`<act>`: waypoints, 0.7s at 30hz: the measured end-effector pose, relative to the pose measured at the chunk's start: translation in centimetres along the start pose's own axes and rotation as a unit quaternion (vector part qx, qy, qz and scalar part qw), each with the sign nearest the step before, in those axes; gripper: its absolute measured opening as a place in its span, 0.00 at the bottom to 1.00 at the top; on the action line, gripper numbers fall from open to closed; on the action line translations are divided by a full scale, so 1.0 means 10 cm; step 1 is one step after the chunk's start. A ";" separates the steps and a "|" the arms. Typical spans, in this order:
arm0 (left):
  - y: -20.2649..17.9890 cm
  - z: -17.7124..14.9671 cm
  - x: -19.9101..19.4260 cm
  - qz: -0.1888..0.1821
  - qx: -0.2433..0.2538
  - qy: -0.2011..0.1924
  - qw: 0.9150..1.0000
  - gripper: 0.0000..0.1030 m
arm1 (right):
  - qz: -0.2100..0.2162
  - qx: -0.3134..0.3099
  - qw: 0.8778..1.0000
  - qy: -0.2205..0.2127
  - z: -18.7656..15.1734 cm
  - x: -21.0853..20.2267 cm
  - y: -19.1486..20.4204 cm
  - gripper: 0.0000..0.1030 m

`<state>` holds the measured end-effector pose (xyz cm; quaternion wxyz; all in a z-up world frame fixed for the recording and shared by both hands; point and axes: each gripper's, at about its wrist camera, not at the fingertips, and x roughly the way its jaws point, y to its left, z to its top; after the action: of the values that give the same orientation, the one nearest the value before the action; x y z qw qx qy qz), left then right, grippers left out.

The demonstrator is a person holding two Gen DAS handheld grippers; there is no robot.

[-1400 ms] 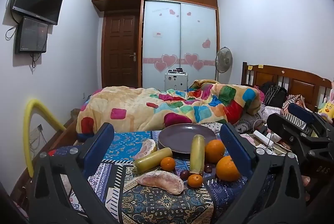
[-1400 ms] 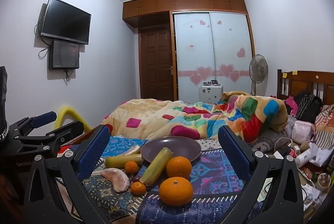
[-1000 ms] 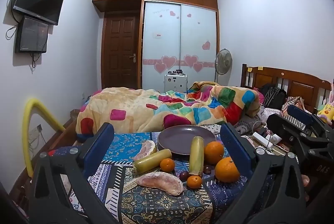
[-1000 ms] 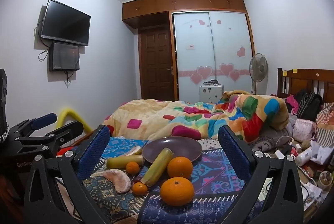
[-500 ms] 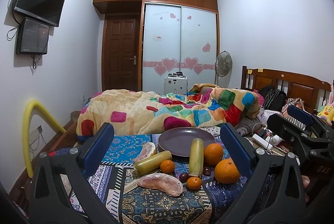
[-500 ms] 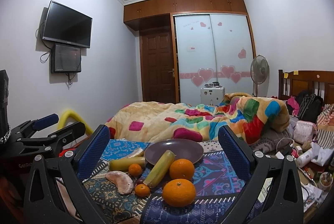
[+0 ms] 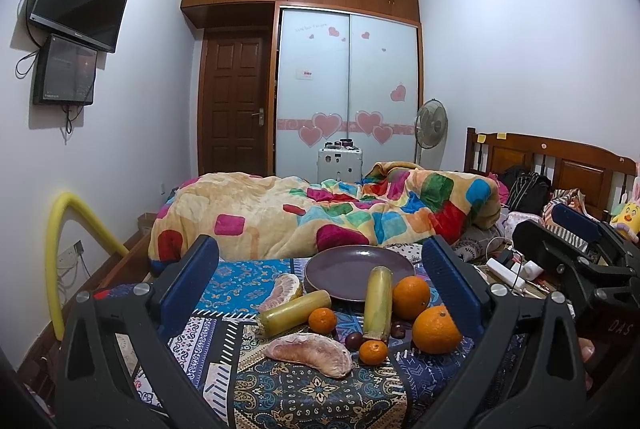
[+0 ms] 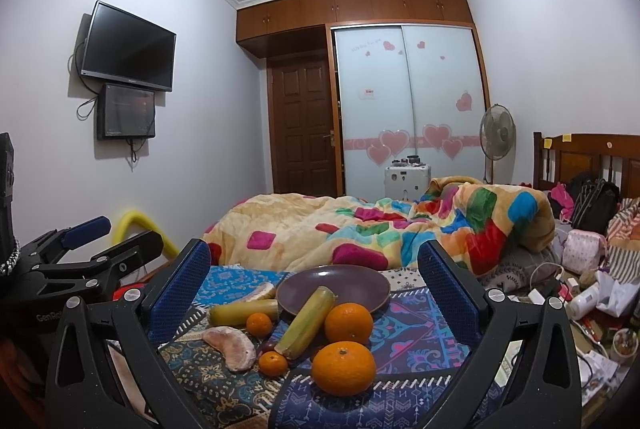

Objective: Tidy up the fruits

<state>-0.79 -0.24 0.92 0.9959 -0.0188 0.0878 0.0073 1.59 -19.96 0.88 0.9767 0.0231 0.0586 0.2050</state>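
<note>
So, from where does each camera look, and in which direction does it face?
Left wrist: behind the open left gripper, facing the fruit, the plate and the bed; the right gripper shows at its right.
Right wrist: behind the open right gripper, facing the same way; the left gripper shows at its left.
Shared: plate, large orange, quilt.

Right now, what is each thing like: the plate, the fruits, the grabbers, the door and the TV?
Purple plate: empty, one sugarcane tip on its rim.
Near big orange: whole, on the cloth.
Far big orange: whole, by the plate.
Pomelo segment: peeled, lying flat.
Left gripper: jaws open, holding nothing.
Right gripper: jaws open, holding nothing.
Door: closed.
TV: screen dark.
</note>
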 end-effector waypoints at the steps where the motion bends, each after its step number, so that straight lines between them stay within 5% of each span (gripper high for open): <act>1: 0.00 -0.01 0.00 0.000 0.000 -0.001 1.000 1.00 | 0.000 0.000 1.000 0.000 0.00 0.00 0.00 1.00; 21: -0.02 -0.02 0.02 0.000 -0.001 0.000 1.000 1.00 | 0.004 0.002 1.000 0.003 0.01 0.01 0.01 1.00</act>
<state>-0.59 -0.48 0.65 0.9959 -0.0195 0.0877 0.0078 1.63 -19.82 0.94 0.9758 0.0248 0.0619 0.2085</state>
